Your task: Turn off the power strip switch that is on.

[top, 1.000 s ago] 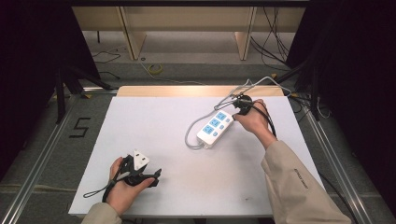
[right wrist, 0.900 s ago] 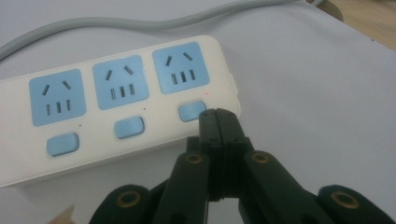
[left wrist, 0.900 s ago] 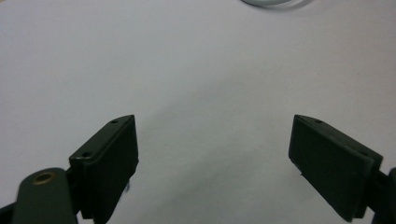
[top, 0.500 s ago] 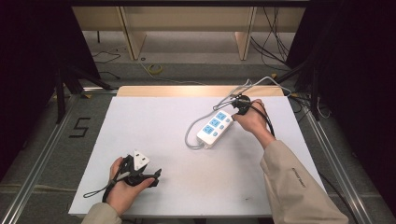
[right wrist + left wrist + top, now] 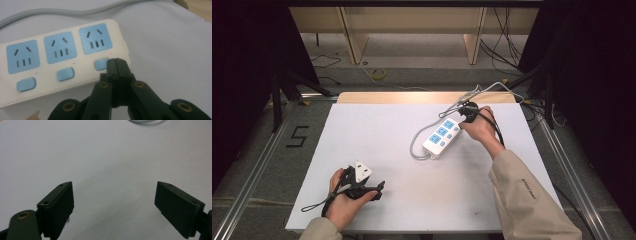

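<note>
Right gripper [image 5: 117,61], clenched with nothing between its jaws, presses its joined tips on the end switch [image 5: 100,64] of the strip [image 5: 441,137] to toggle it, while the left gripper [image 5: 115,202], released, idles nearer the person.

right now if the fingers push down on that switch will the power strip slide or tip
Probably neither: the power strip lies flat and wide on the table. A sideways shove might skate it, since its plastic looks smooth. Its cord looks limp and would likely just trail.
</note>
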Tool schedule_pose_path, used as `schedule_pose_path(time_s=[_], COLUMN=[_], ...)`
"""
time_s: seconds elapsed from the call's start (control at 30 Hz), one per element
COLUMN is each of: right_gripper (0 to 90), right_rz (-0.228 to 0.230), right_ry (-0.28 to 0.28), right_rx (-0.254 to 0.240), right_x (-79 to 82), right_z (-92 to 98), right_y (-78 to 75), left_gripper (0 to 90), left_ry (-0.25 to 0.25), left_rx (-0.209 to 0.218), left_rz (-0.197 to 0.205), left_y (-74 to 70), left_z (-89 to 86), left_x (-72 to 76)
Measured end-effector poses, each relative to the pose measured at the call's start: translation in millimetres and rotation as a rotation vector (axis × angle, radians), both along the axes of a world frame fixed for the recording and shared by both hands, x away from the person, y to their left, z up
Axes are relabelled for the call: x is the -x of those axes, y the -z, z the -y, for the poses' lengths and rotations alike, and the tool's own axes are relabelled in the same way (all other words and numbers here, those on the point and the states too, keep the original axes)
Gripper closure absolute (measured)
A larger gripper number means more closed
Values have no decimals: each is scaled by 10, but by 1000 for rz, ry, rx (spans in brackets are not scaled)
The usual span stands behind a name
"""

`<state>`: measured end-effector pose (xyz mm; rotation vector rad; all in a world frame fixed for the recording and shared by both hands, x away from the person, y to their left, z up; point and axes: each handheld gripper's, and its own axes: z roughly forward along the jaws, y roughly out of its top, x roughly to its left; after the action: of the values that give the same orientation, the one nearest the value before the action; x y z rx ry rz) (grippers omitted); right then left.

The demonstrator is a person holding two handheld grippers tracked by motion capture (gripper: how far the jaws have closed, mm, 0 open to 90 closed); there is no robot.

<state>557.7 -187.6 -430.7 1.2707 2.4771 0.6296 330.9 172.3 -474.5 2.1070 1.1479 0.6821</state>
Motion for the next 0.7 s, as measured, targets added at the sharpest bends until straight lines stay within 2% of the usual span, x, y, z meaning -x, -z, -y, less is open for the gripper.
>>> schedule_pose_path(time_s=[0.7], right_gripper=[900], right_rz=[-8], right_ry=[-9], right_rx=[6], right_x=[-71], right_z=[-119], right_y=[21], left_gripper=[155], left_ry=[2], left_rx=[1], left_rz=[-2], left_y=[-1], left_z=[7], left_x=[0])
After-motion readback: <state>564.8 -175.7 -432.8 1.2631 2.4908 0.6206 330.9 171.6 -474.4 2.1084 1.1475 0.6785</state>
